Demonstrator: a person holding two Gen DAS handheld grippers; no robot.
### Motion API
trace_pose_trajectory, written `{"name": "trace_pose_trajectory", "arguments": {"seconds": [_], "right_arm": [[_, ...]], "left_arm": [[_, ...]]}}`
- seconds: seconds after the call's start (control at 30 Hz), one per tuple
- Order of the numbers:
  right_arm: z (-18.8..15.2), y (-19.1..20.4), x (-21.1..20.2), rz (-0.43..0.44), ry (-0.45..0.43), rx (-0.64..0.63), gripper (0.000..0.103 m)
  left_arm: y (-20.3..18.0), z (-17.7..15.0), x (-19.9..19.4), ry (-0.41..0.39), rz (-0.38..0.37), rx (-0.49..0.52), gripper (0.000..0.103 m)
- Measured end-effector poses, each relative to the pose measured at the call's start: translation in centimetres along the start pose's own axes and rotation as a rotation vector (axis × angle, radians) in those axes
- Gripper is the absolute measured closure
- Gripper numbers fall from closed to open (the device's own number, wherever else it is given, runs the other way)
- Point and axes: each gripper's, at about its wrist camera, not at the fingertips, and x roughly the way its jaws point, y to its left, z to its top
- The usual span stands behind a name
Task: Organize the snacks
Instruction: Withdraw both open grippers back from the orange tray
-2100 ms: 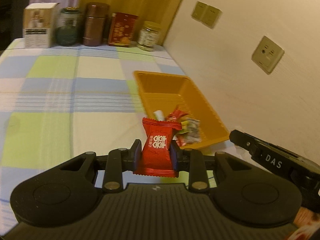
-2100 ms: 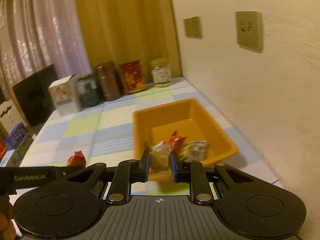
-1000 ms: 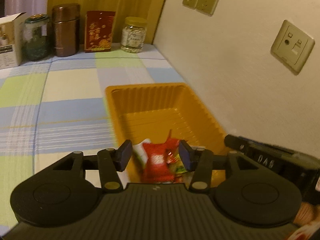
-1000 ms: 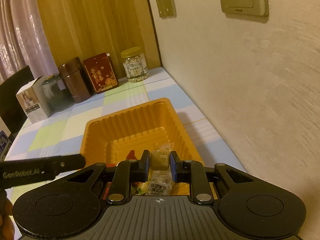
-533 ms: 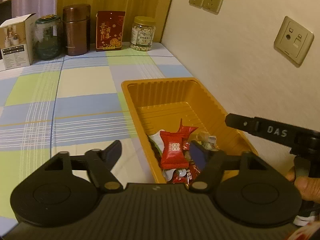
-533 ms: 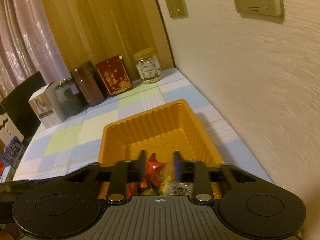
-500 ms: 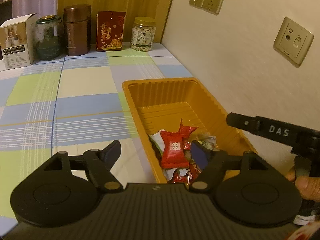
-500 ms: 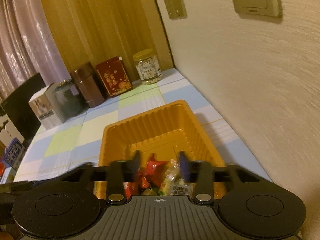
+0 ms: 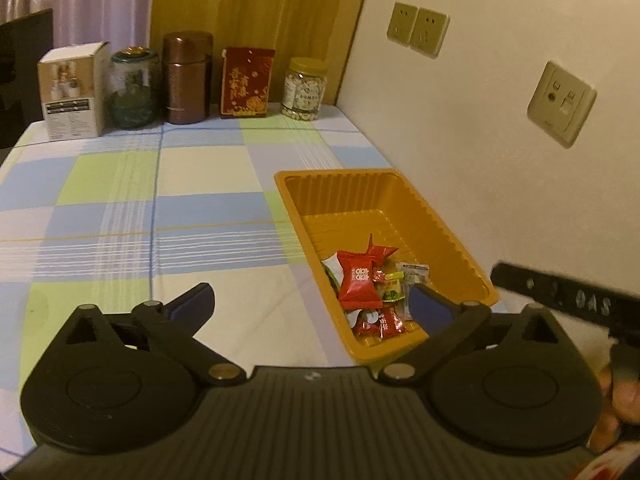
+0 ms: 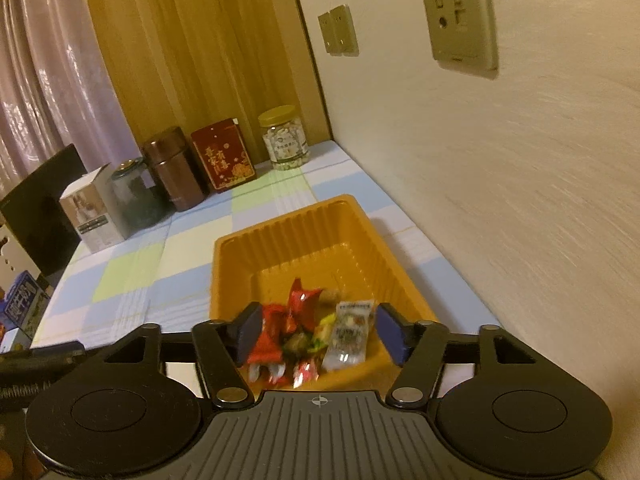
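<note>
Both our grippers are hanging empty above the orange tray (image 9: 472, 272) right now. Our left gripper (image 9: 310, 302) has just been spreading its jaws to full stretch, nothing between them but open air, and below it lies the red candy packet (image 9: 357, 283), resting on top of the pile in the near end of the tray. That looks like a clean drop: let go from above so the packet lands among the others rather than on the cloth.

Over on the right, same story. Our right gripper (image 10: 320, 332) has just been opening too, jaws parted and bare, and through the gap we see the snacks sitting in the tray (image 10: 404, 280): a clear wrapped sweet (image 10: 349, 334), red wrappers (image 10: 280, 330), a bit of green and yellow. It's blurred, so we can't say which piece came from which hand.

The tray sits hard against the wall side of the checked tablecloth (image 9: 140, 208), which keeps the middle of the cloth free for sorting. The far half of the tray holds nothing, so there's room yet.

At the back edge, a white box (image 9: 70, 90), a green glass jar (image 9: 132, 88), a brown canister (image 9: 186, 78), a red tin (image 9: 246, 82) and a jar with a yellow lid (image 9: 305, 88) stand lined up, well apart from the action.

Whether more loose snacks wait out of view, we can't tell from here.
</note>
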Motion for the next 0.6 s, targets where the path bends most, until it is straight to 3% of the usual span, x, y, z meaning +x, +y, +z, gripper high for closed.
{"name": "trace_pose_trajectory", "arguments": {"seconds": [0.3,0.6], "right_arm": [[-2.7,2.6,-5.9,-0.023,-0.002,-0.019,0.027],[-4.6,4.4,-10.2,-0.05,0.005,-0.061,0.025]], "left_arm": [[0.1,-1.5,-6.3,-0.06,0.019,0.027,0.0],[0.4,-3.6,-11.1,-0.07,0.047,0.0,0.0]]}}
